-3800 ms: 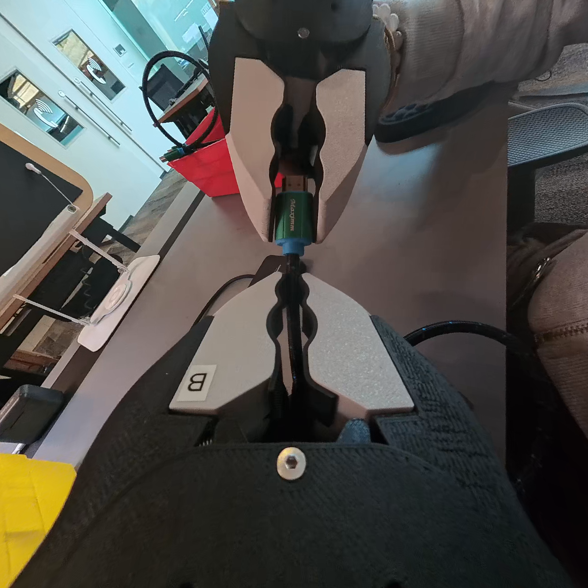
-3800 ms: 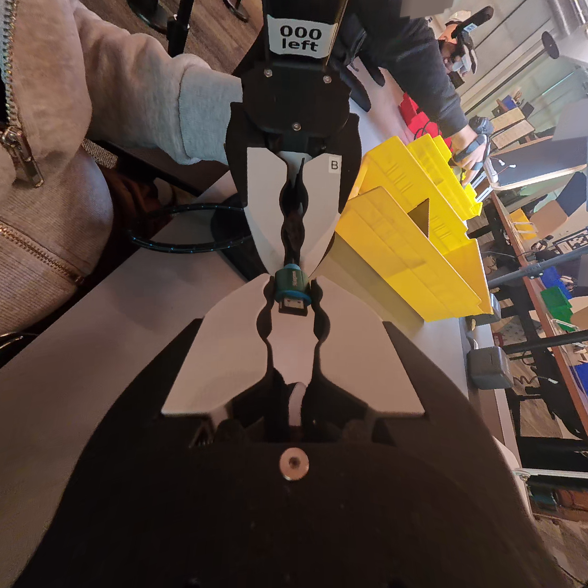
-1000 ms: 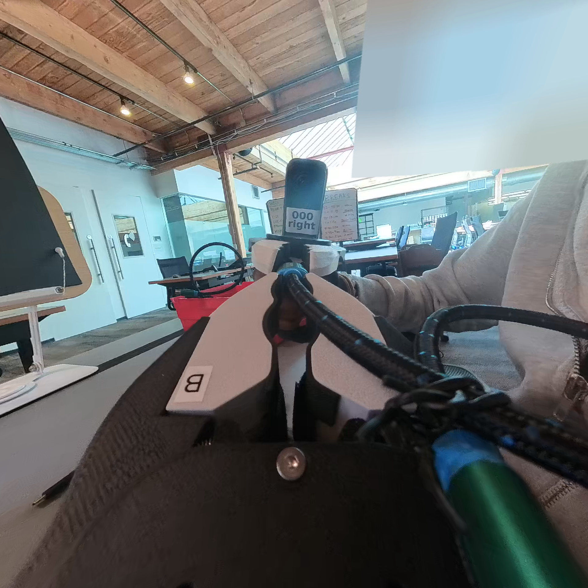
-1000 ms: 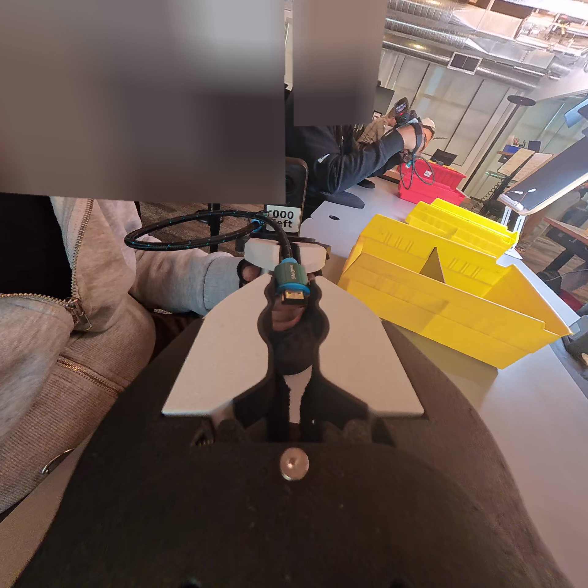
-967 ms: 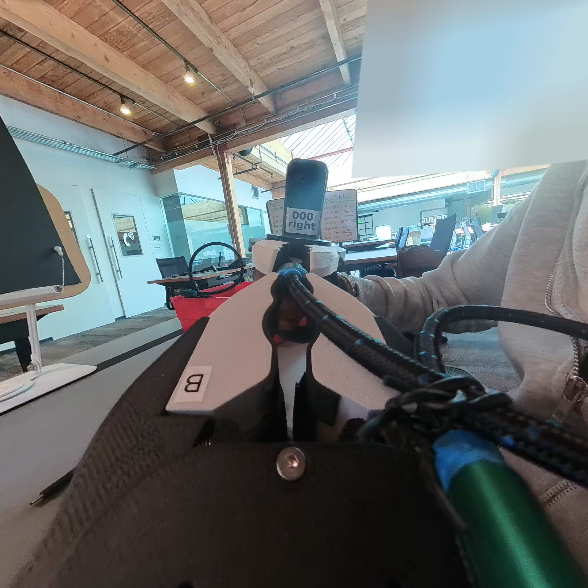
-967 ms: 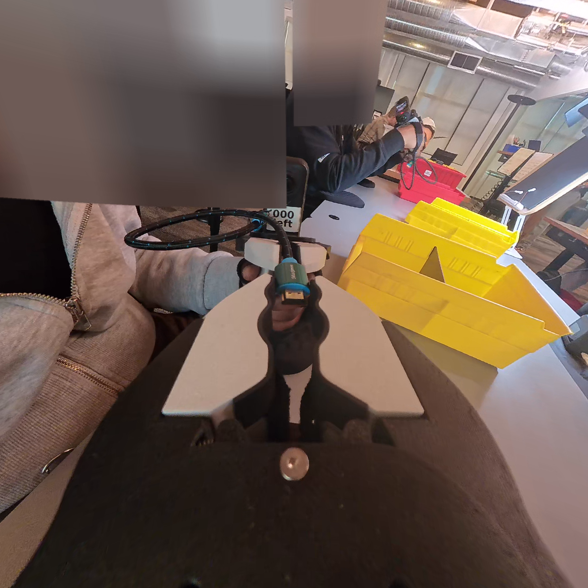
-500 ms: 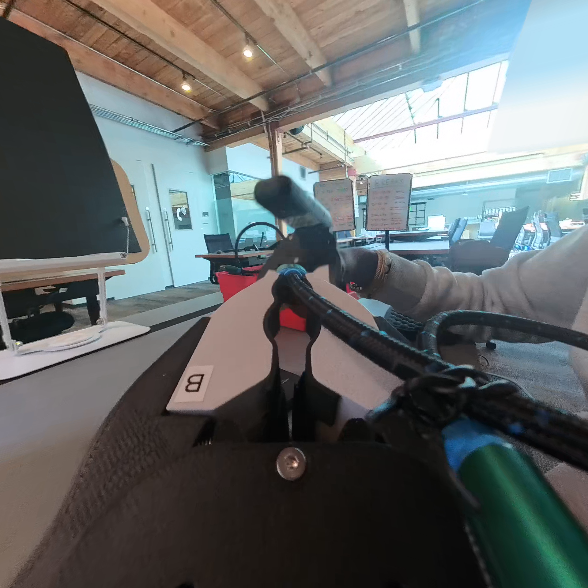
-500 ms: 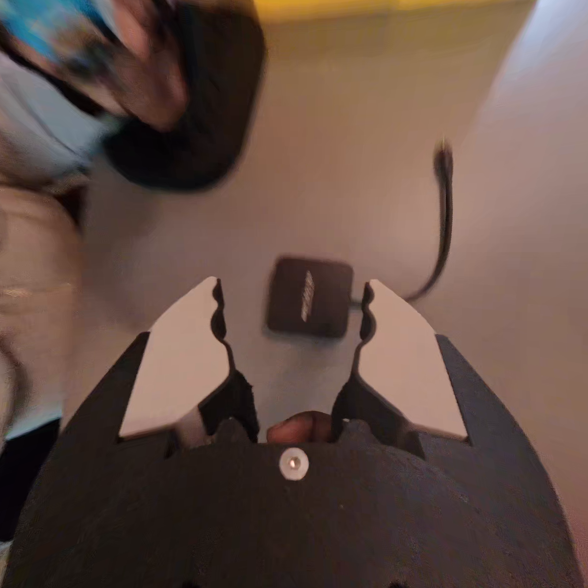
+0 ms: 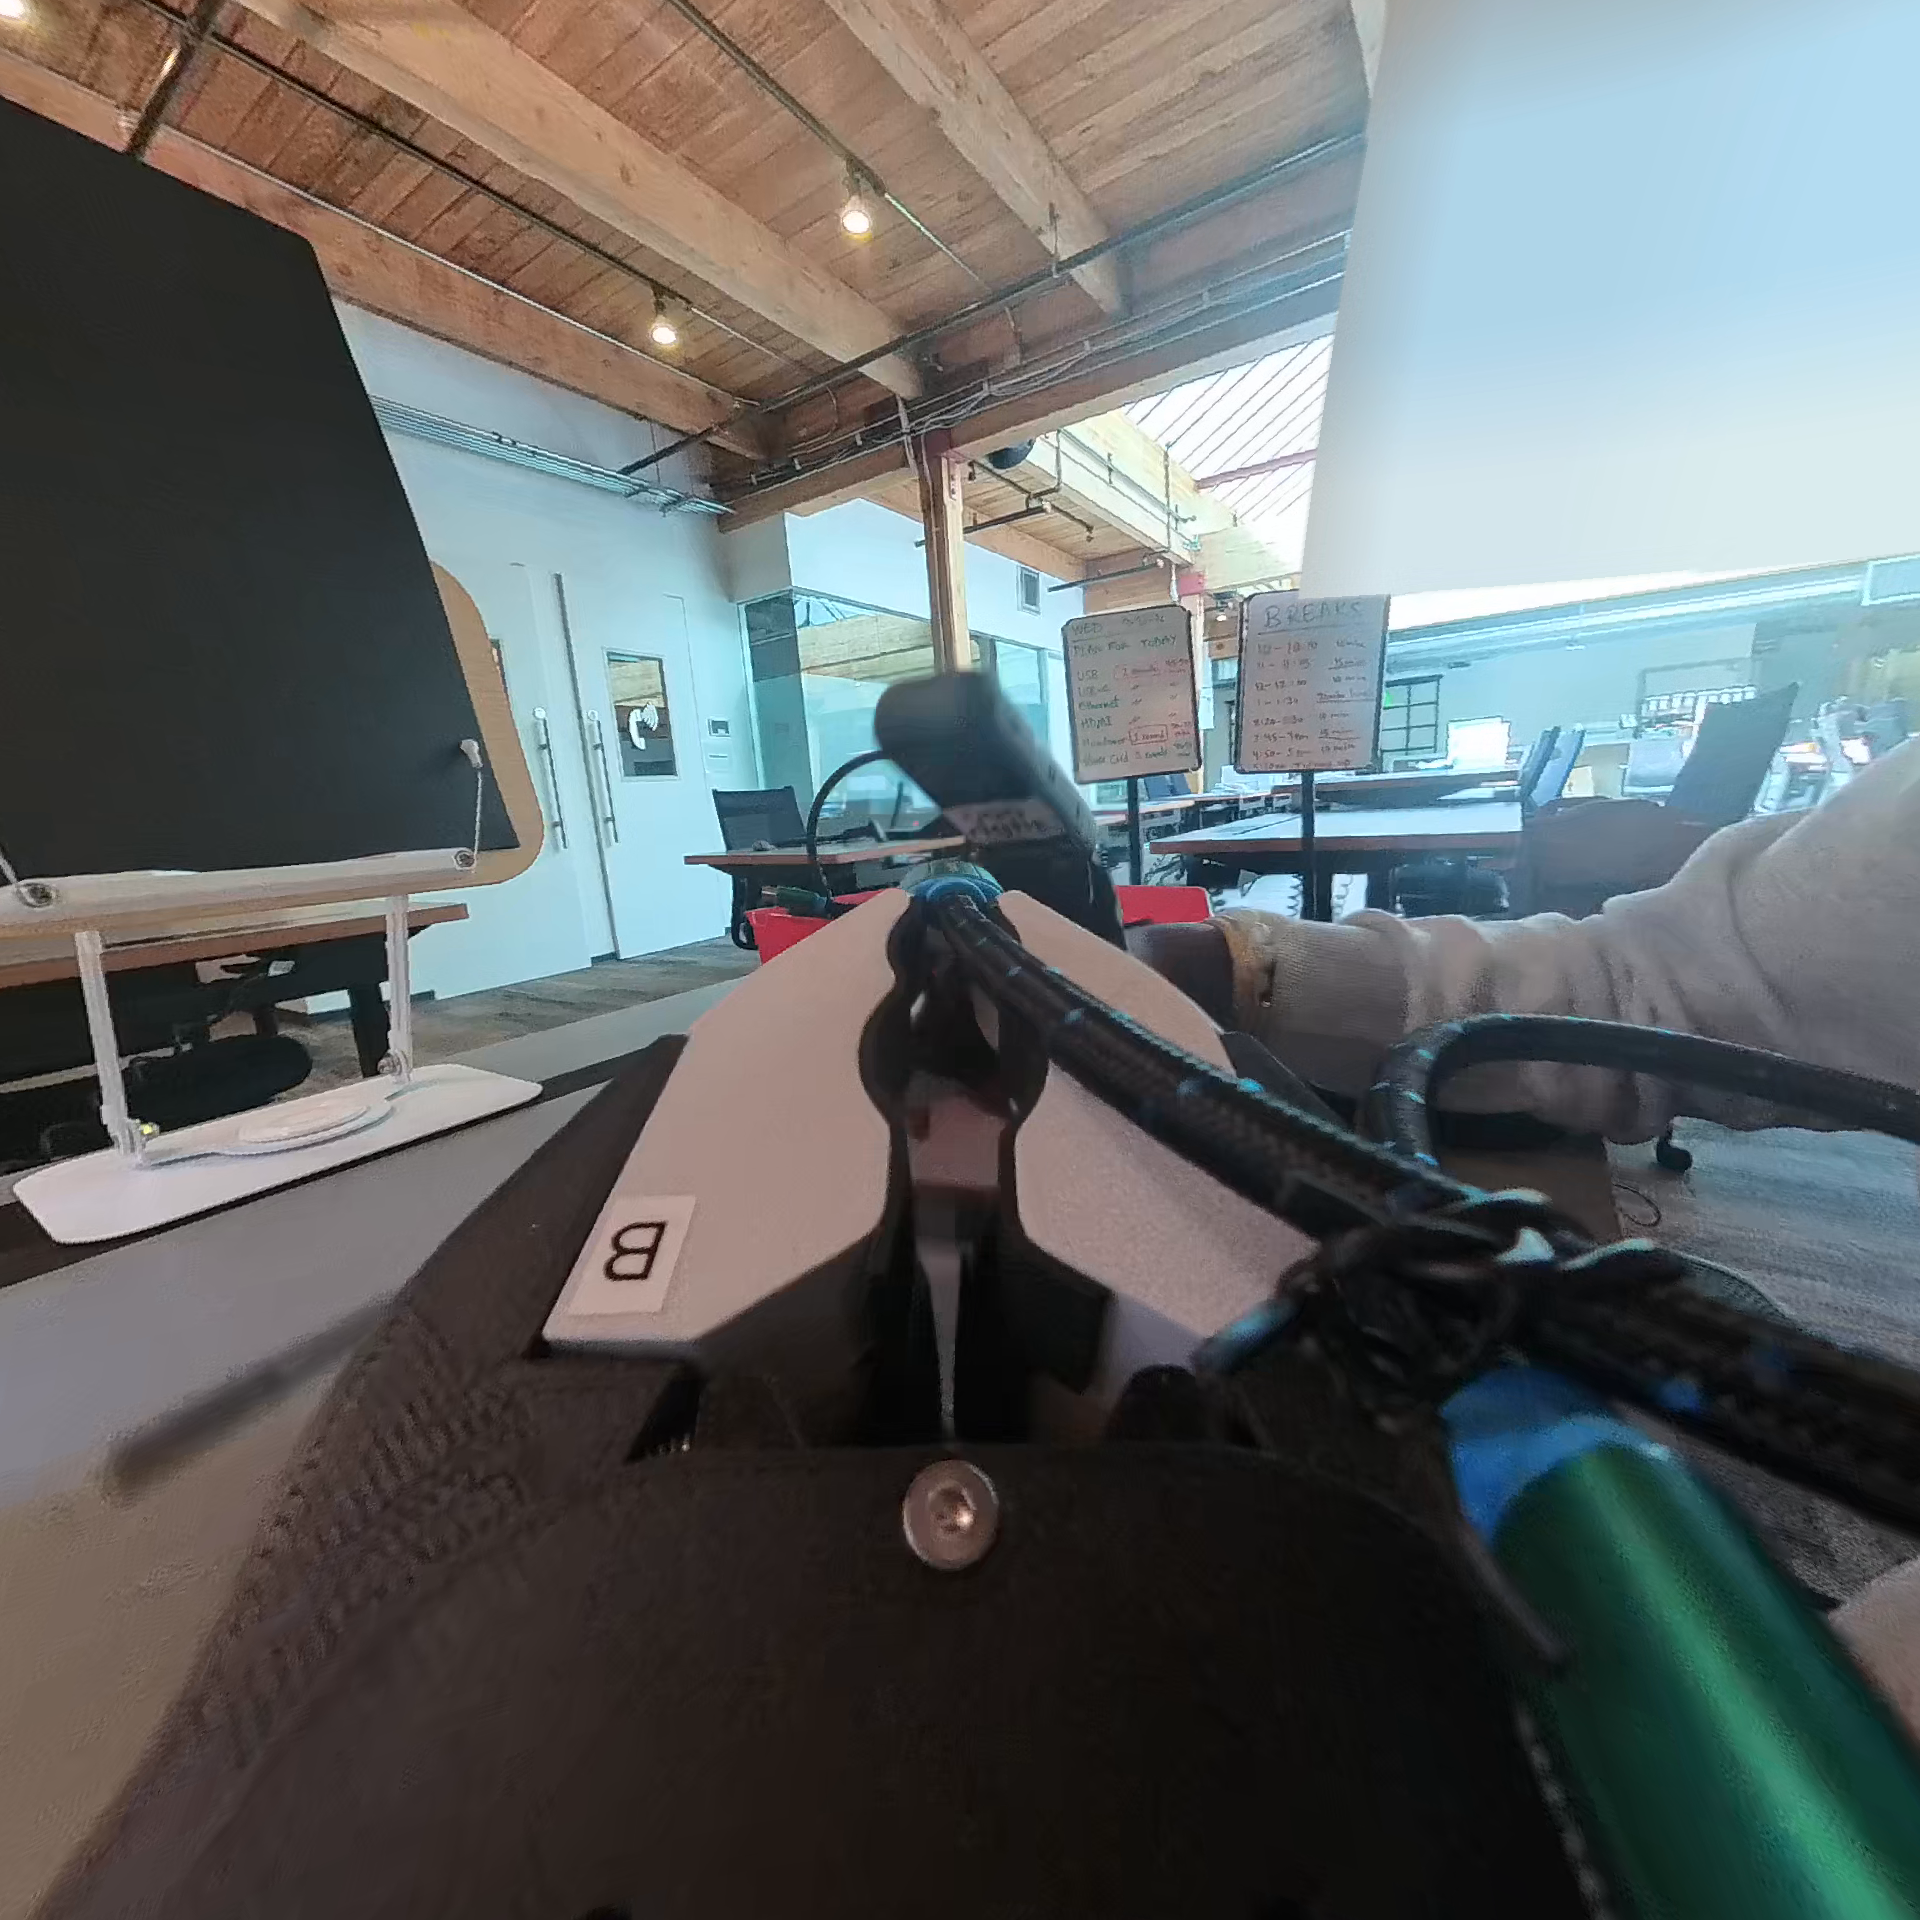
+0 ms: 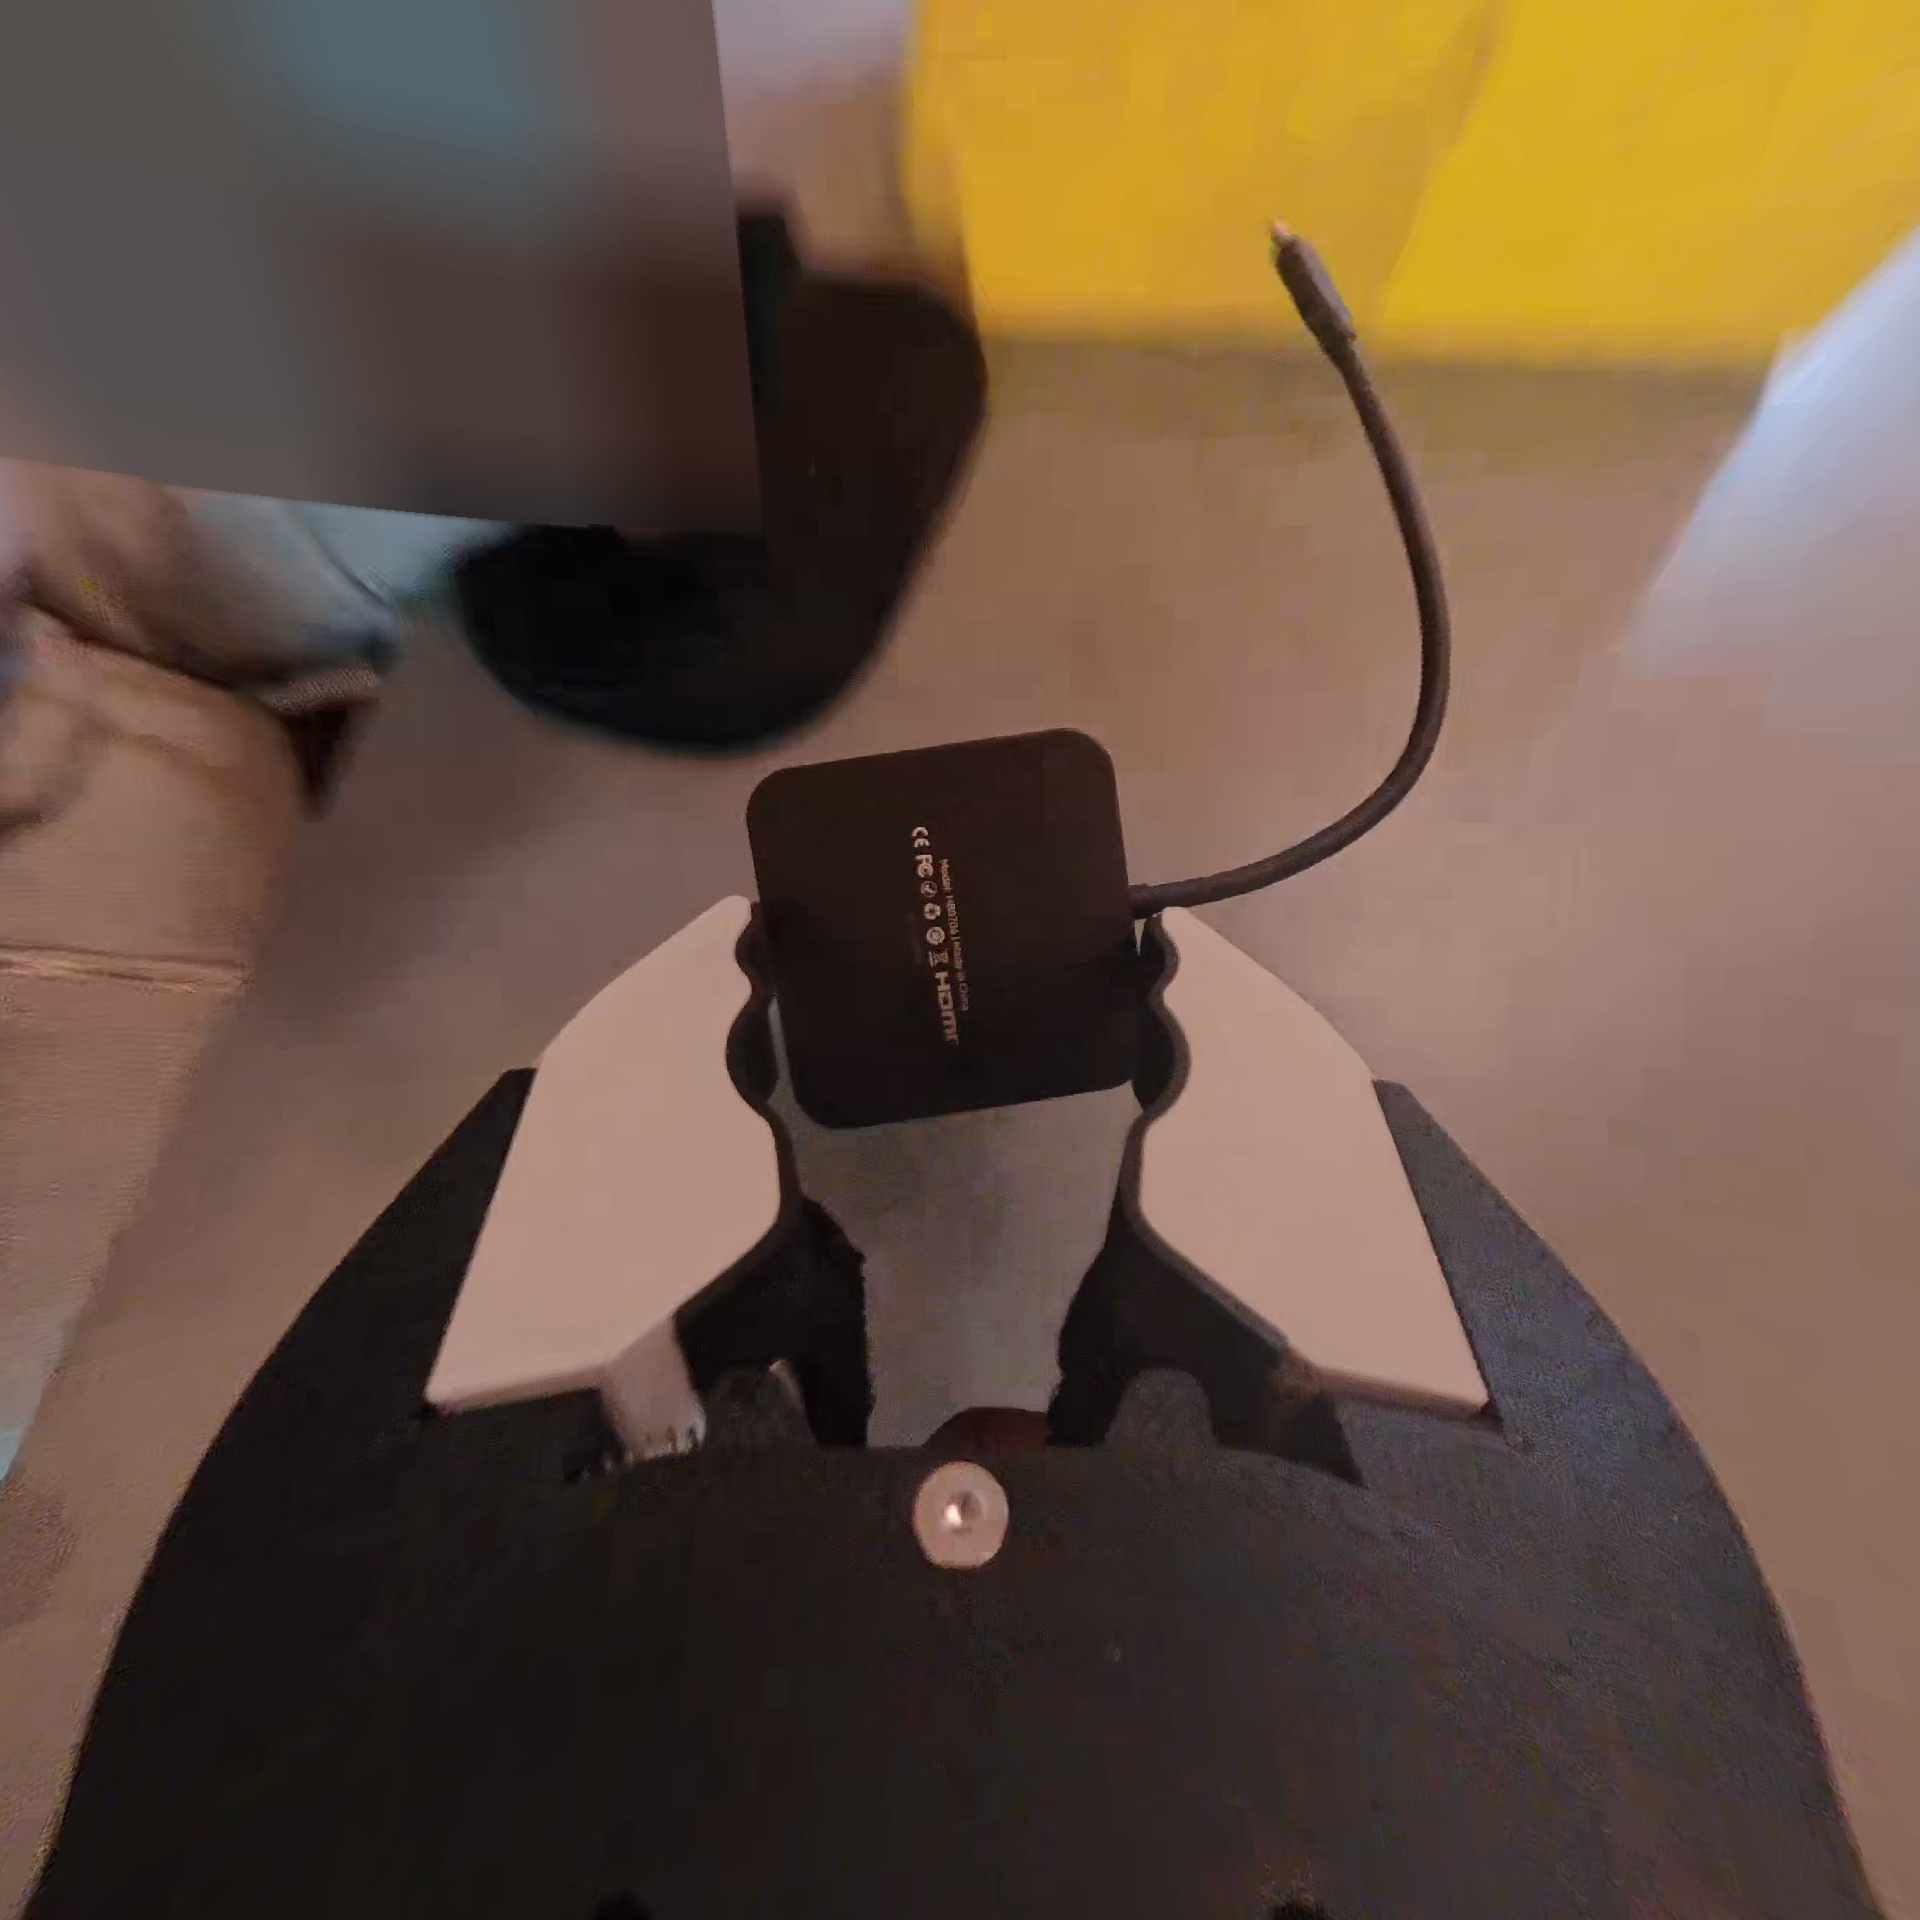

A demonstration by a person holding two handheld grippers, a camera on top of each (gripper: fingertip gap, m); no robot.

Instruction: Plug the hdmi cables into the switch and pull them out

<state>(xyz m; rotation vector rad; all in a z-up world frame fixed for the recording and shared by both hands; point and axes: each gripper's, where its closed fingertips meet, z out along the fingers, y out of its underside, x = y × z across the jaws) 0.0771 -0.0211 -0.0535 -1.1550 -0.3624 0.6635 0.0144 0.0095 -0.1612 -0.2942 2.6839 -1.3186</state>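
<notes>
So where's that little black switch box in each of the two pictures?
Left wrist view: the switch is not in it.
Right wrist view: the switch sits mid-frame, between the tips of the right tongs; whether they grip it is unclear.
Shared landmark: the grey table, lower left in the left wrist view and all around the switch in the right wrist view.

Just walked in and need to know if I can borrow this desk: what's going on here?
A person is working with two handheld grippers. The left gripper is shut on a braided black HDMI cable, holding it near the plug. The right gripper is open, its fingers on either side of a small black switch lying on the table. Nothing is plugged into the switch yet.
</notes>
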